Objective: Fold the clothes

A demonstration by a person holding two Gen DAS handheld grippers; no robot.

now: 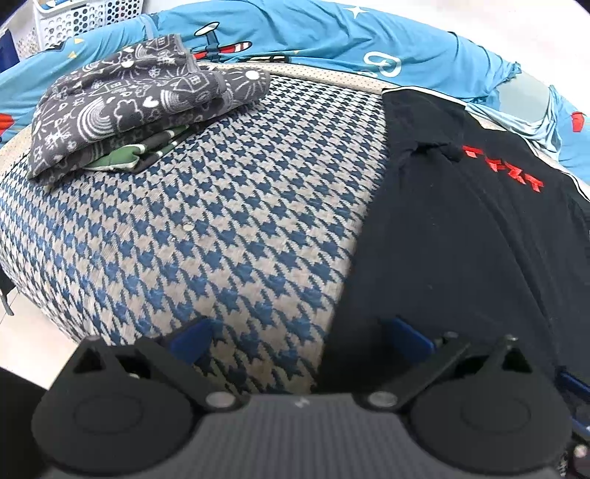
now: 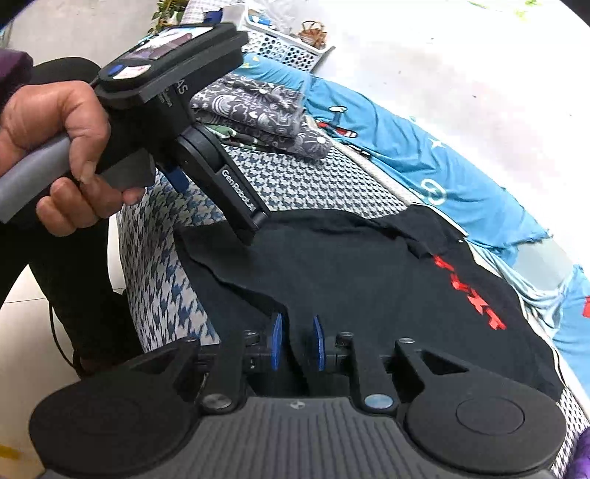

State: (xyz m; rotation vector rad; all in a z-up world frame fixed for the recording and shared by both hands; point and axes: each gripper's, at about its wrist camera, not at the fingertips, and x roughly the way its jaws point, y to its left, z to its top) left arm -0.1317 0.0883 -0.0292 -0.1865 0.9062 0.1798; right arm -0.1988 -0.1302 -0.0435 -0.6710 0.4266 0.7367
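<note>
Nearest you in the right wrist view, your right gripper [image 2: 297, 341] sits at the lower centre of the frame with its blue pads [image 2: 276, 341] a narrow gap apart. They hang over the near edge of the black shirt [image 2: 368, 287], and no cloth is pinched between them.

In the left wrist view, your left gripper [image 1: 300, 337] at the bottom of the frame has its blue pads spread wide and grasps nothing; one pad is over the houndstooth cushion [image 1: 206, 235], the other over the left edge of the black shirt [image 1: 461, 235].

The shirt lies spread flat on the cushion, right of centre in that view, its red lettering [image 1: 505, 169] facing up.

Further in, the right wrist view shows your left hand [image 2: 62, 154] at the upper left, wrapped round the grey handle, with the left gripper's fingers reaching down to the shirt's far-left edge.

Beyond that, a folded grey patterned garment [image 1: 121, 110] rests on a green one at the cushion's upper left.

A blue printed sheet [image 1: 332, 33] runs along the top, and a white perforated basket [image 1: 73, 18] sits in the upper left corner.
</note>
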